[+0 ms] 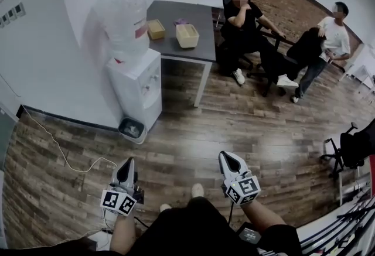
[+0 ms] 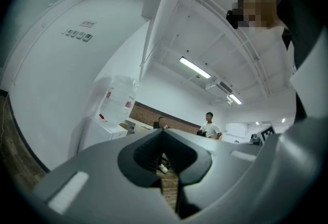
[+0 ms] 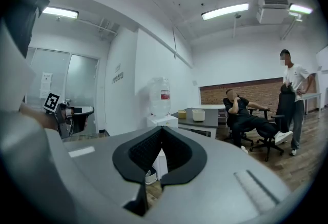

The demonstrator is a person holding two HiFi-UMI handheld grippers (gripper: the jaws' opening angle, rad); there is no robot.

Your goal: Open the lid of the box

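Two small boxes stand on a grey table (image 1: 202, 50) far across the room: a cream box (image 1: 187, 36) and a tan box (image 1: 156, 29). In the right gripper view the cream box (image 3: 198, 115) and the tan box (image 3: 182, 114) show small on that table. My left gripper (image 1: 130, 160) and right gripper (image 1: 224, 154) are held low over the wooden floor, close to my body and far from the table. Both are shut with nothing between the jaws, as the left gripper (image 2: 163, 131) and right gripper (image 3: 162, 128) show in their own views.
A white water dispenser (image 1: 137, 85) with a large bottle (image 1: 124, 23) stands against the wall left of the table, a small bin (image 1: 131, 128) at its foot. Two people sit on chairs (image 1: 266, 67) right of the table. A cable (image 1: 64, 158) lies on the floor.
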